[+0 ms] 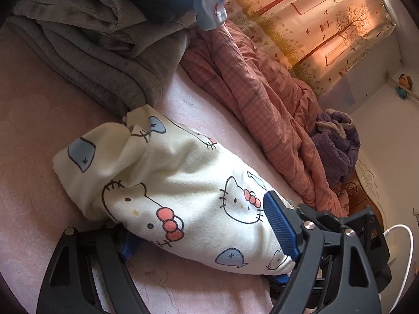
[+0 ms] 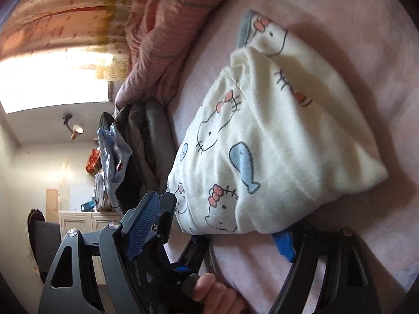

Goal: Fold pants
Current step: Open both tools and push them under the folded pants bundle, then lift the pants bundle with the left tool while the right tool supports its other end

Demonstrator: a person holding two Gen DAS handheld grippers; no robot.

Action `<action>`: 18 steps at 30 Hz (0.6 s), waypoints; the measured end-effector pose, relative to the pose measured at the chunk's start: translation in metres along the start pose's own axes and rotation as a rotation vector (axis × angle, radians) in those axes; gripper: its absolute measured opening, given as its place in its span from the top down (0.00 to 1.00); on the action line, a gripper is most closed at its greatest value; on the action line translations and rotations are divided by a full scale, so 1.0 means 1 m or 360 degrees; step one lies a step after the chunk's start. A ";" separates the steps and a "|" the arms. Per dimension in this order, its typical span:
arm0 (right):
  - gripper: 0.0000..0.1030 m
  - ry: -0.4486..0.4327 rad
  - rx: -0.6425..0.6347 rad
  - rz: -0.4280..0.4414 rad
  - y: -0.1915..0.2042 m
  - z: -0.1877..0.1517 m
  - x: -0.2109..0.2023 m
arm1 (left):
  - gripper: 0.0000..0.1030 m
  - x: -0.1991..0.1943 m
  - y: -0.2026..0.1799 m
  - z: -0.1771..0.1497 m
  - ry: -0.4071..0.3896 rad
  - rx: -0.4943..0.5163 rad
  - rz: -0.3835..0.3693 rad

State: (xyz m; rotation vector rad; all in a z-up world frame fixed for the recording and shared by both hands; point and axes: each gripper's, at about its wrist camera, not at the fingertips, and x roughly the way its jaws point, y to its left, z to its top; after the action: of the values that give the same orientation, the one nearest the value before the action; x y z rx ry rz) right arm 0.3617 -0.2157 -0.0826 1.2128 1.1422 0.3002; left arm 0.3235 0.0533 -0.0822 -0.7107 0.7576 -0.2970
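Pants (image 1: 167, 191) of cream fleece printed with cats, bows and blue fish lie bunched in a thick, part-folded bundle on the pink sheet (image 1: 31, 136) of the bed, beside a pile of grey clothes (image 1: 86, 52) and a rumpled pink quilt (image 1: 262, 91).

Both grippers sit at the near end of the bundle. The left gripper (image 1: 199, 233) has its fingers spread wide, one blue pad (image 1: 280, 225) lying against the top of the cloth and the other mostly hidden beneath the edge; the pants sit between them, unpinched. The right gripper (image 2: 217, 225) is likewise spread, its fingers straddling the bundle's lower edge without clamping it.

The fabric looks soft, light and limp, with no stiffness to hold a crease, so it will likely sag and slide wherever it is unsupported. Layers may shift apart if only the top one is caught. A sensible hold would be through all layers at the near edge, one gripper toward each corner, so the fold stays even.
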 end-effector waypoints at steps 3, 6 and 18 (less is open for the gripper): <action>0.12 -0.0099 -0.0040 0.0016 0.010 0.002 0.011 | 0.20 -0.001 0.000 0.001 -0.0003 -0.0012 -0.0018; 0.14 -0.0232 -0.0130 0.0053 0.014 0.010 0.013 | 0.20 -0.003 0.002 -0.001 -0.0015 -0.0014 -0.0033; 0.67 -0.0316 -0.0276 0.0238 -0.019 0.027 -0.002 | 0.00 0.023 -0.006 0.019 0.0036 -0.0288 0.0080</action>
State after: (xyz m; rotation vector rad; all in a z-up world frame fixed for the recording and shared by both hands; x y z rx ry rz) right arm 0.3755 -0.2398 -0.0994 1.1487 0.8389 0.3752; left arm 0.3526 0.0469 -0.0805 -0.8587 0.8293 -0.1926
